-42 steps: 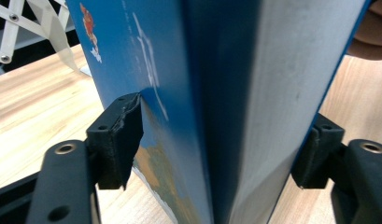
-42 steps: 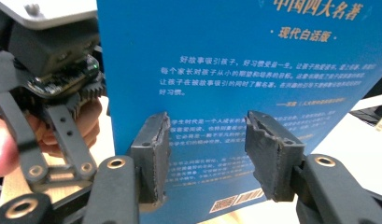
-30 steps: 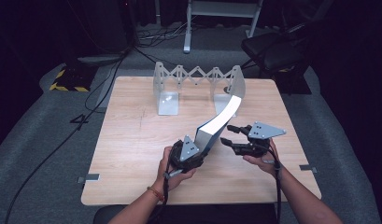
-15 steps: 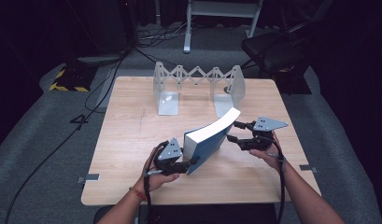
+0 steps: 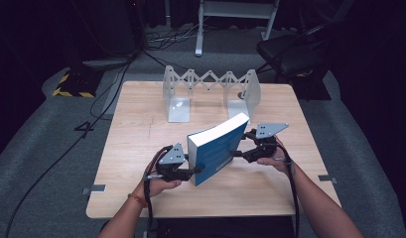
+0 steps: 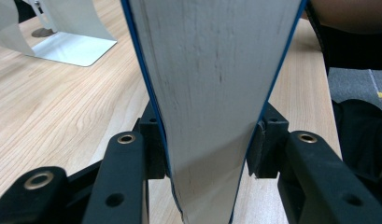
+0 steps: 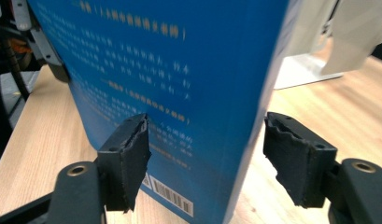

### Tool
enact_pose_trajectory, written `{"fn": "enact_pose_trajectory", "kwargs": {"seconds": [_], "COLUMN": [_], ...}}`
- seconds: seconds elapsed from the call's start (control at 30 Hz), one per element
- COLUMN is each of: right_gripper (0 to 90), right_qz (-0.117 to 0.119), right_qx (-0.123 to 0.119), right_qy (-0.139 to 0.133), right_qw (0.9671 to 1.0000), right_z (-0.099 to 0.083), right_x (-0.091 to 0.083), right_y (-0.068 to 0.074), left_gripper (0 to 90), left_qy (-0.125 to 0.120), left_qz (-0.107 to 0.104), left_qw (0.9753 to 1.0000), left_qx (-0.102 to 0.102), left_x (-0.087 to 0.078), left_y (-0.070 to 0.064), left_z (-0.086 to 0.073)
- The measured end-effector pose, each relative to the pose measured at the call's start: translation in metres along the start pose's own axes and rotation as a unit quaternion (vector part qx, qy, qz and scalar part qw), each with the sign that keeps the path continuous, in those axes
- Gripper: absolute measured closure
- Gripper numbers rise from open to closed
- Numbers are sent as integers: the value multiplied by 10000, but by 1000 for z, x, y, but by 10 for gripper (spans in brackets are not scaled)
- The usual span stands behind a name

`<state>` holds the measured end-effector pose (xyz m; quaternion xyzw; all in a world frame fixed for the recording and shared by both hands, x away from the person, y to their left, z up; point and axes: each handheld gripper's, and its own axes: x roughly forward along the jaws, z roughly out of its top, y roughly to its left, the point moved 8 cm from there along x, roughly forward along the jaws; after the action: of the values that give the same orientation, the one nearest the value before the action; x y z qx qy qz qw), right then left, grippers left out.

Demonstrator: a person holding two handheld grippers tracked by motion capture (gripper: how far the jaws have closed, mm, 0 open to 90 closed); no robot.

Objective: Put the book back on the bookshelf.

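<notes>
— At table centre, what stands?
— Thick blue-covered paperback book (image 5: 218,152), upright above the light wooden table (image 5: 141,144), near the grey folding metal book rack (image 5: 210,91).
— Left gripper (image 6: 207,149)?
— Clamped on the page edge, both covers pinched.
— Right gripper (image 7: 207,158)?
— Jaws wide, straddling the spine corner; contact apparently none, though blurred.
</notes>
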<state>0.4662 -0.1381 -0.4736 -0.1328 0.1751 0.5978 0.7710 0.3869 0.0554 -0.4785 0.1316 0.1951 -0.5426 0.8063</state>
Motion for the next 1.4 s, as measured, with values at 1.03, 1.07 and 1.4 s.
{"fn": "enact_pose_trajectory", "kwargs": {"seconds": [1.03,1.07,1.4], "right_gripper": [611,611,588], "right_qz": [415,371,-183], "right_qx": [-601,-581,-417], "right_qy": [270,248,-84], "right_qw": [9970,9973,9989], "right_z": [-16,-16,-10], "right_x": [-33,-33,-40], "right_y": [51,52,63], "left_gripper": [402,400,358], "left_qy": [156,144,109], "left_qz": [465,453,379], "left_qw": [9981,9981,9988], "left_qx": [-375,-384,-288], "left_x": [-6,-4,19], "left_y": [24,25,32], "left_z": [-7,-7,6]}}
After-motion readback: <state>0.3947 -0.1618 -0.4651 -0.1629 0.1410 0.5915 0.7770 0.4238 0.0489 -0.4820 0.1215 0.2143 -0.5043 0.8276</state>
